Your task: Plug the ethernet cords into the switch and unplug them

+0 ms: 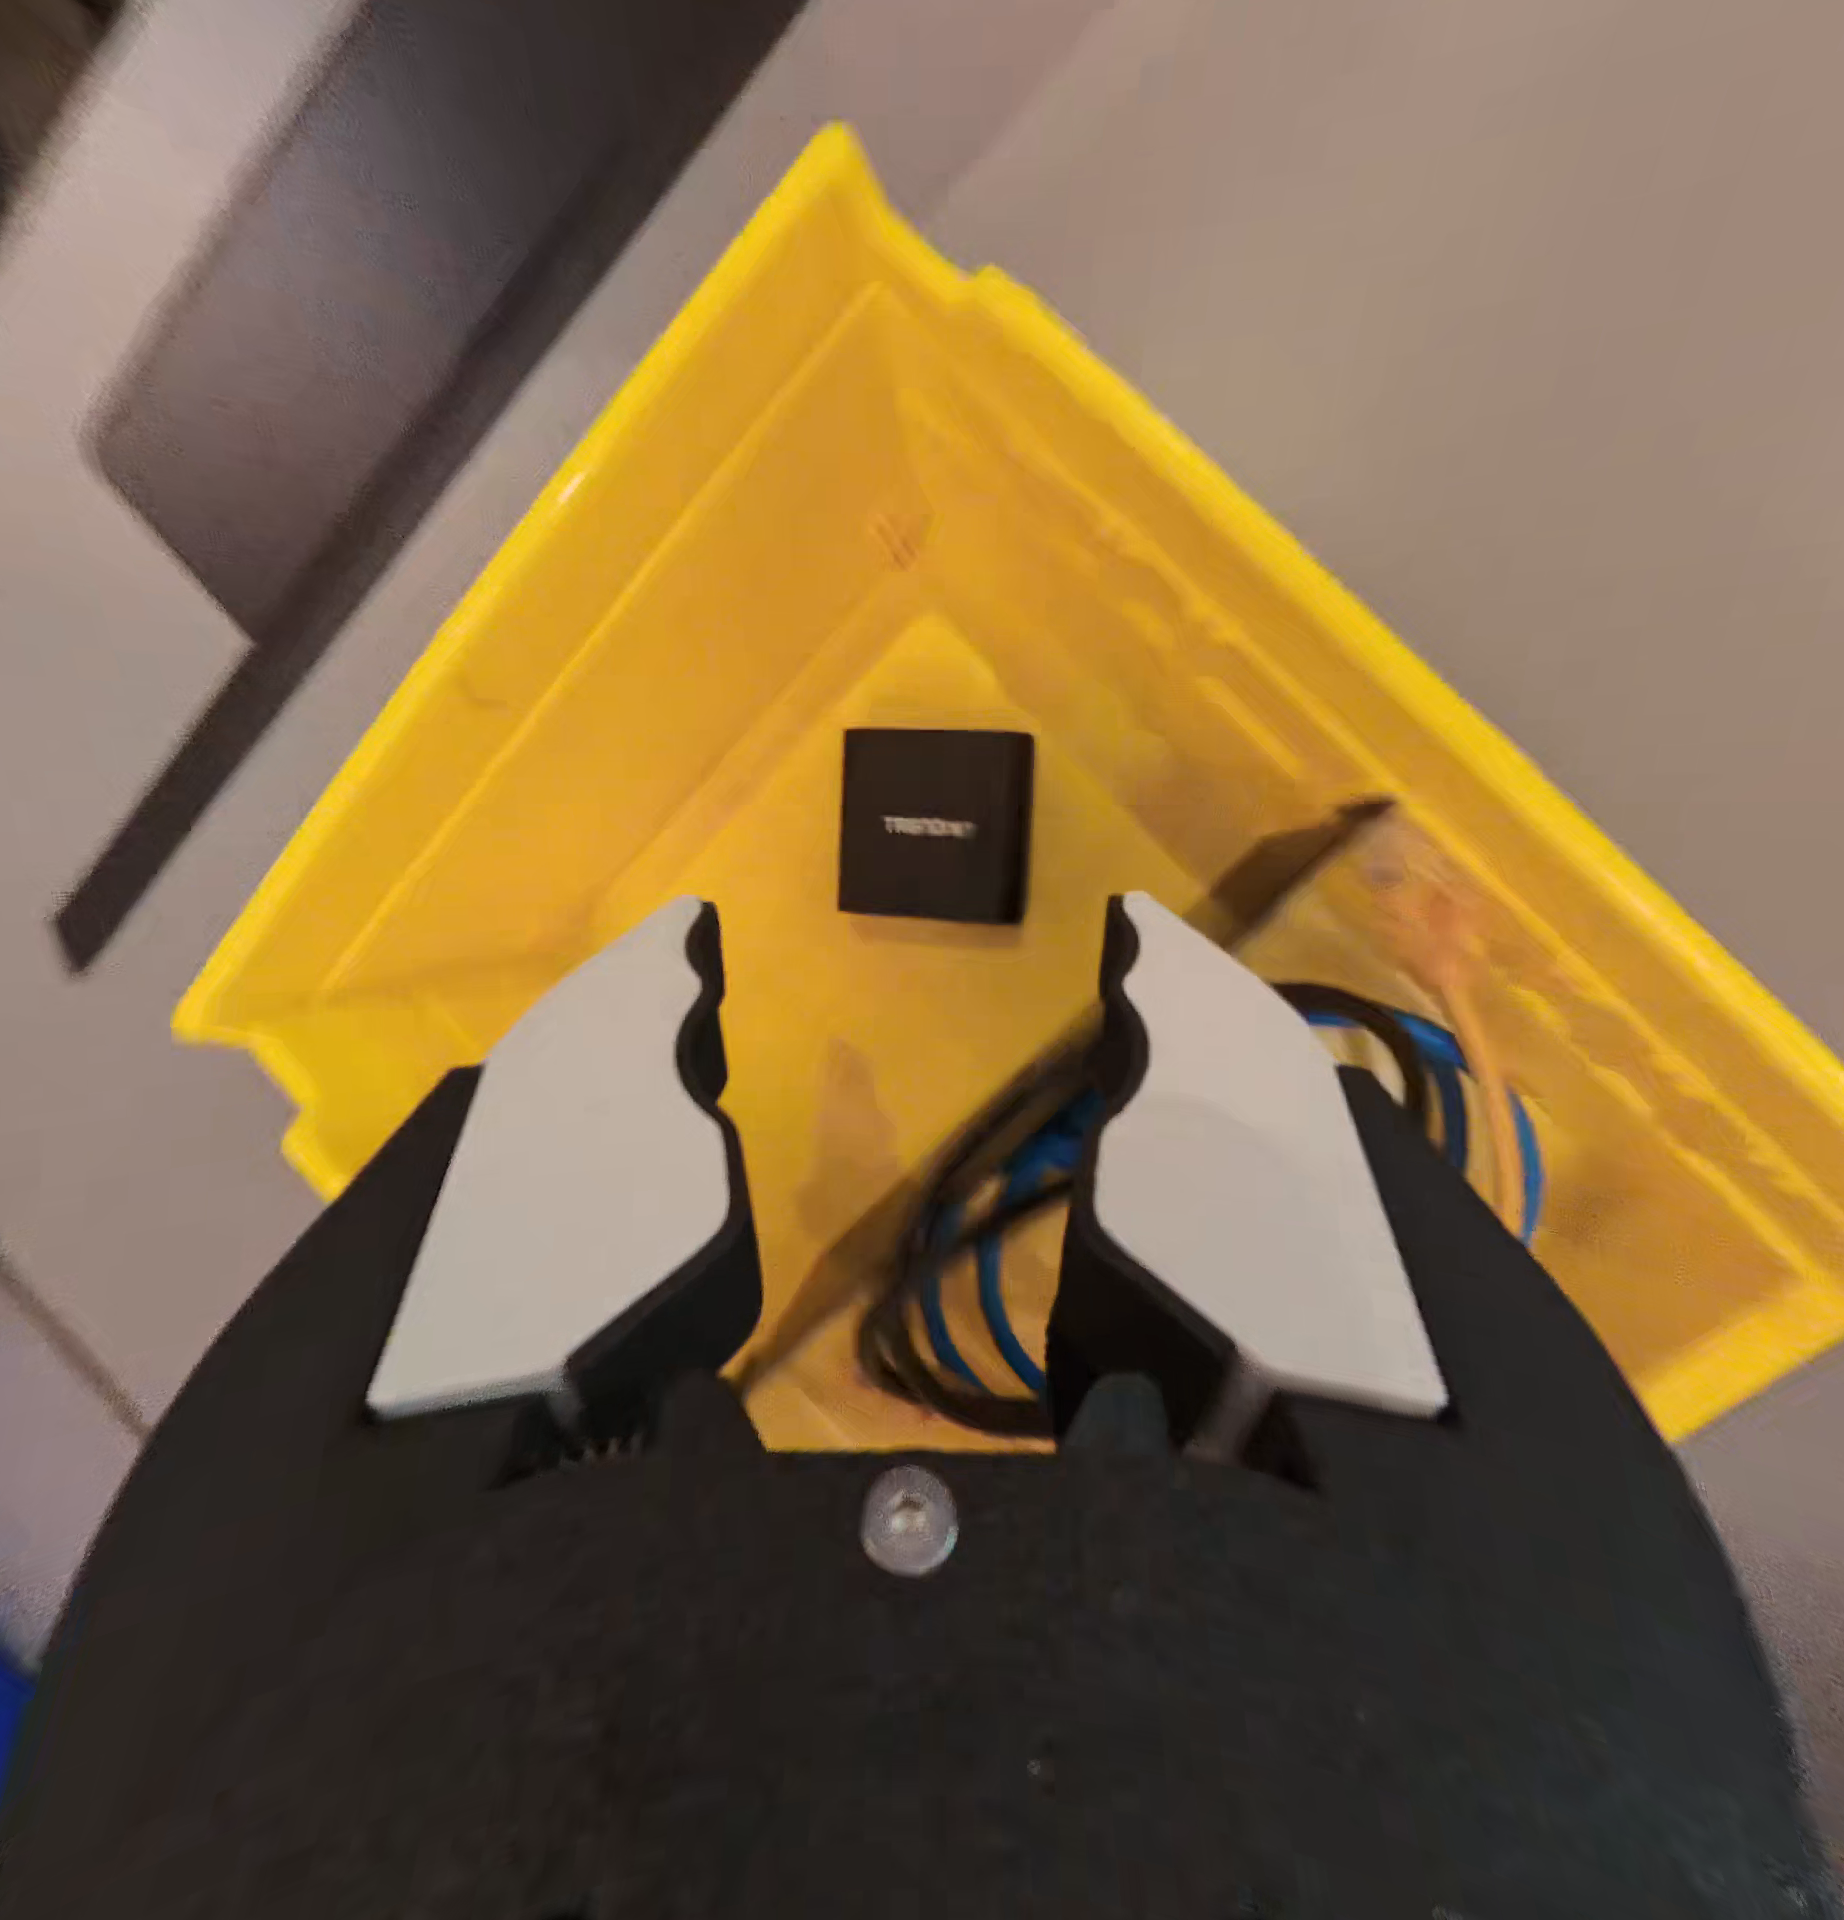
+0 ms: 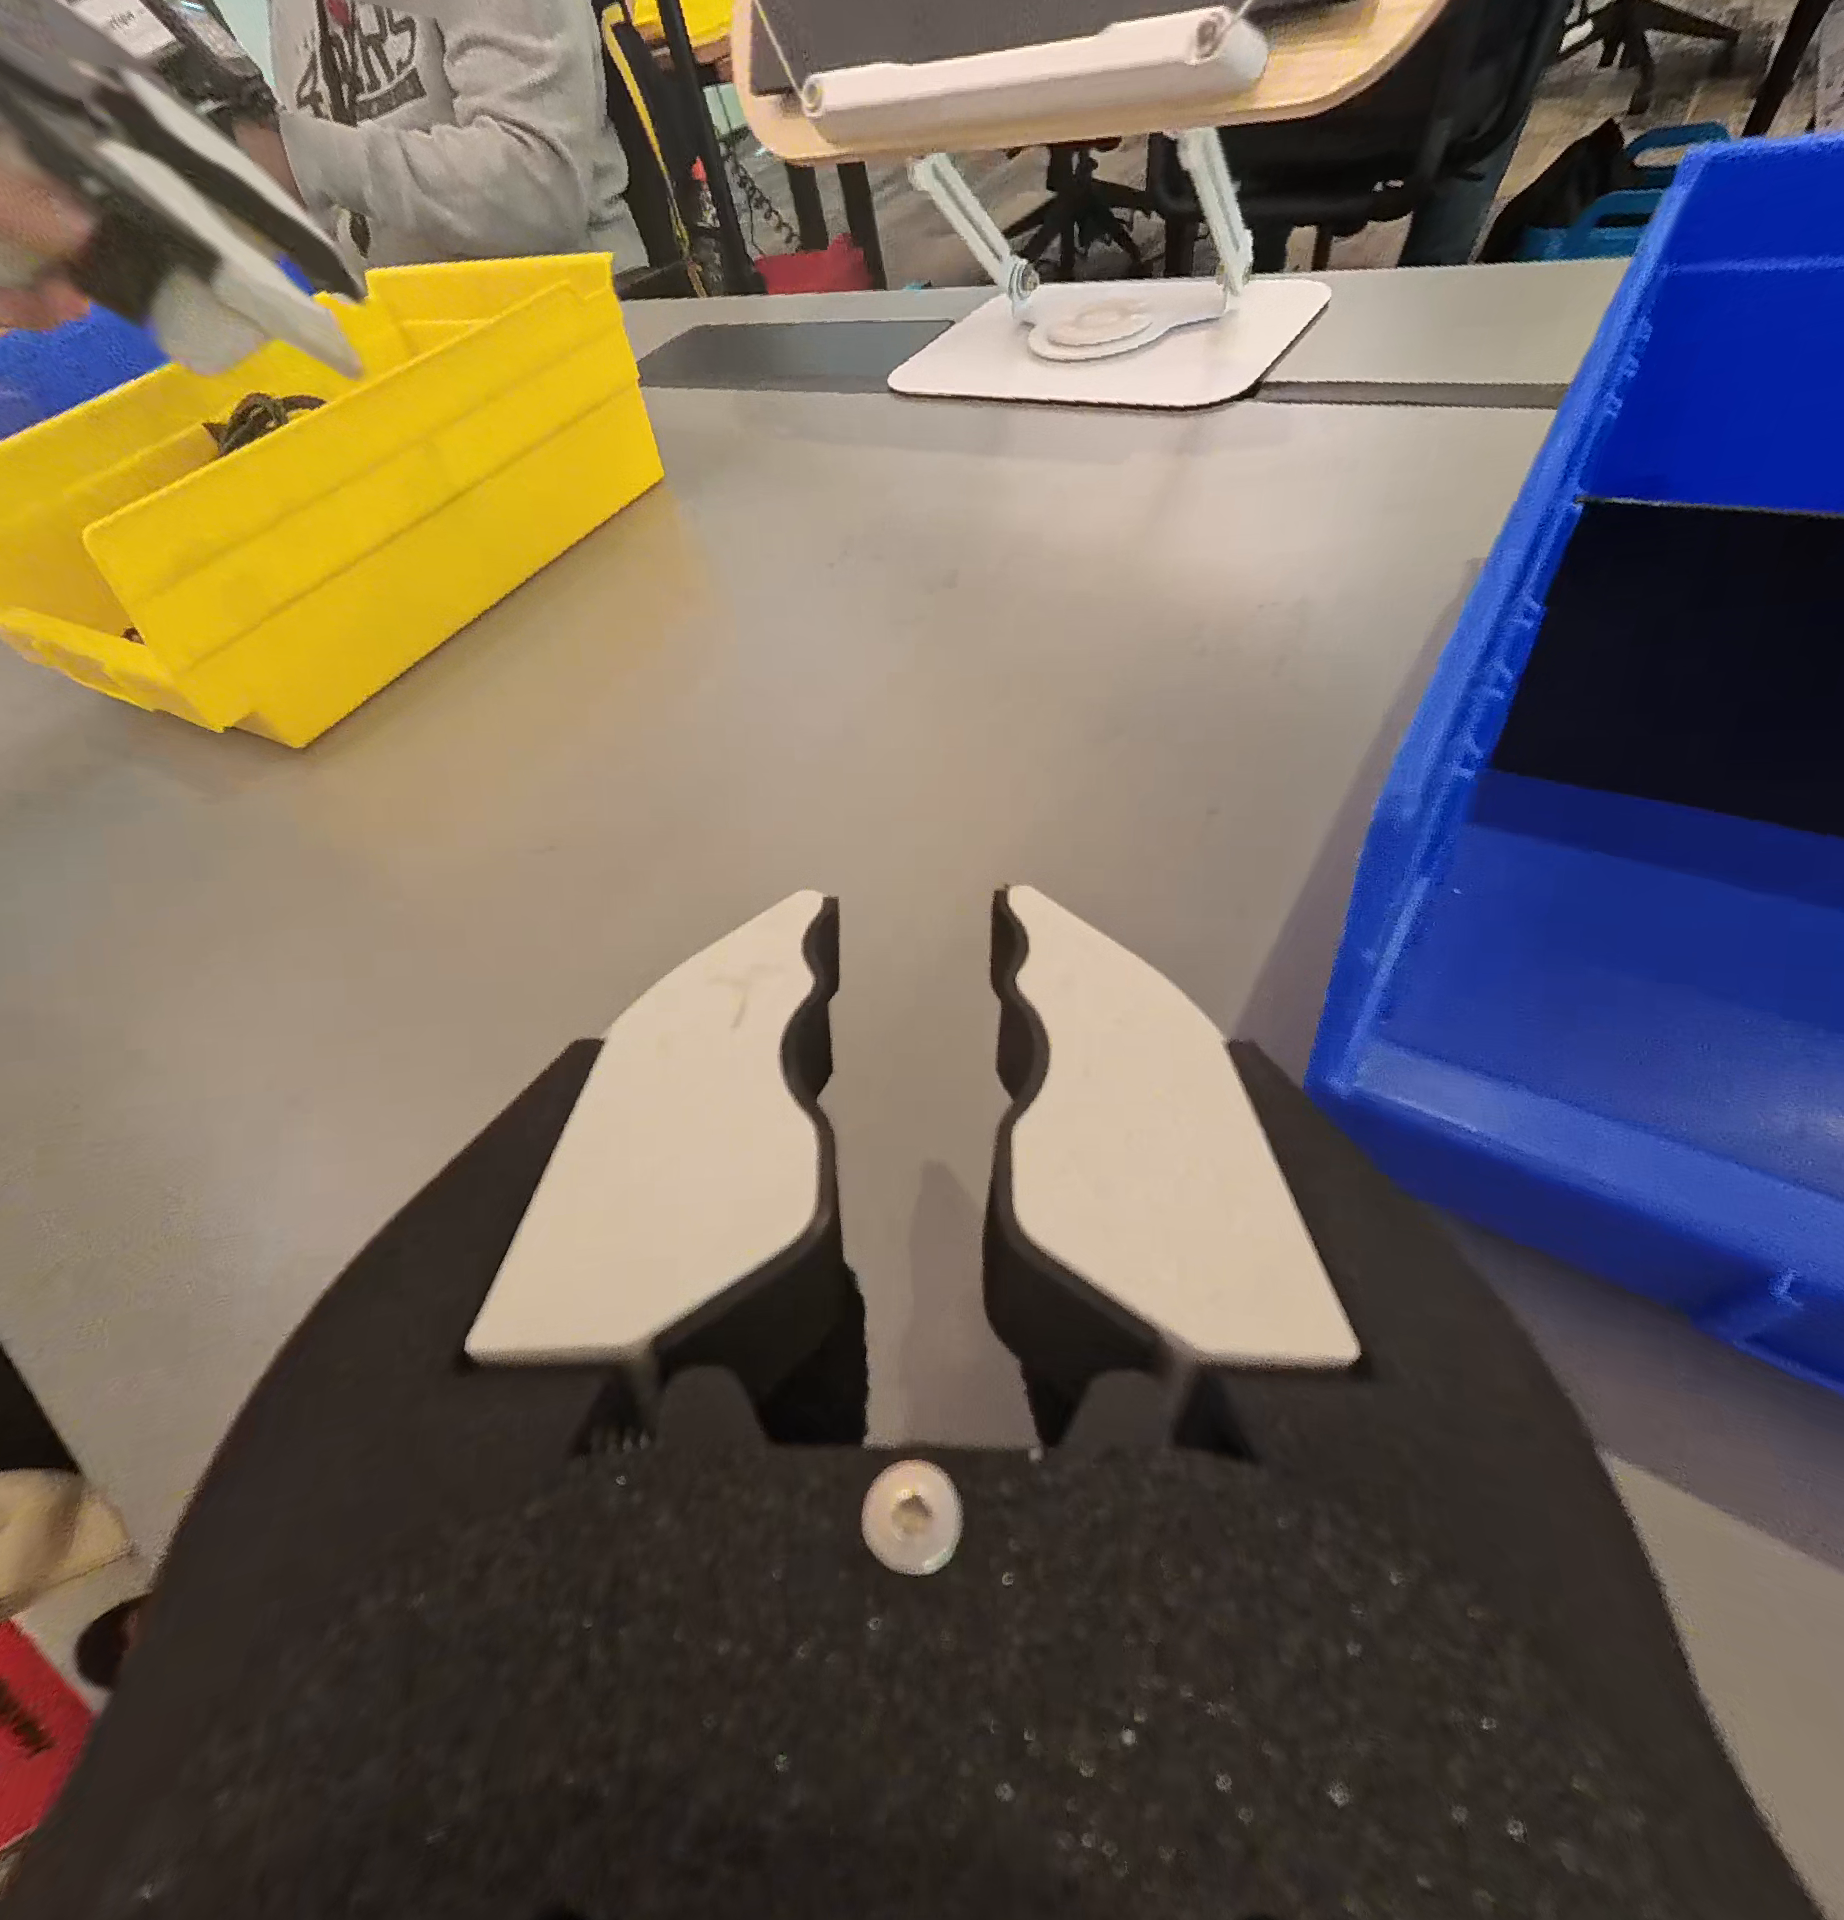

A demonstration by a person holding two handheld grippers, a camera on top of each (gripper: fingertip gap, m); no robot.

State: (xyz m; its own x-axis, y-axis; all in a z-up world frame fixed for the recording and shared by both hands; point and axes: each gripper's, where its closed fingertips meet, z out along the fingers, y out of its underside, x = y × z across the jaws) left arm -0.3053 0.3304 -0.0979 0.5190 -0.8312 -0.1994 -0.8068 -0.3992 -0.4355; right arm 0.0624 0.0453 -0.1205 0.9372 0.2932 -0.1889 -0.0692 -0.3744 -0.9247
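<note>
In the left wrist view a small black switch (image 1: 936, 826) lies on the floor of a yellow bin (image 1: 689, 644). Coiled blue, black and orange ethernet cords (image 1: 959, 1278) lie in the same bin, nearer me and to the right. My left gripper (image 1: 910, 914) is open and empty, hovering above the bin, just short of the switch. In the right wrist view my right gripper (image 2: 914, 902) is open and empty over the bare grey table (image 2: 897, 644). The left gripper (image 2: 232, 301) shows there at top left, above the yellow bin (image 2: 378, 540).
A blue bin (image 2: 1645, 935) stands close on the right of my right gripper. A white stand (image 2: 1105, 332) with a tray sits at the table's far edge. A person in a grey sweatshirt (image 2: 450, 135) is behind the yellow bin. Dark strips (image 1: 274, 436) mark the table. Tip to tip, the grippers are about 45 cm apart. My left gripper is the nearer one to the small black switch (image 1: 936, 826): about 8 cm, against 45 cm.
</note>
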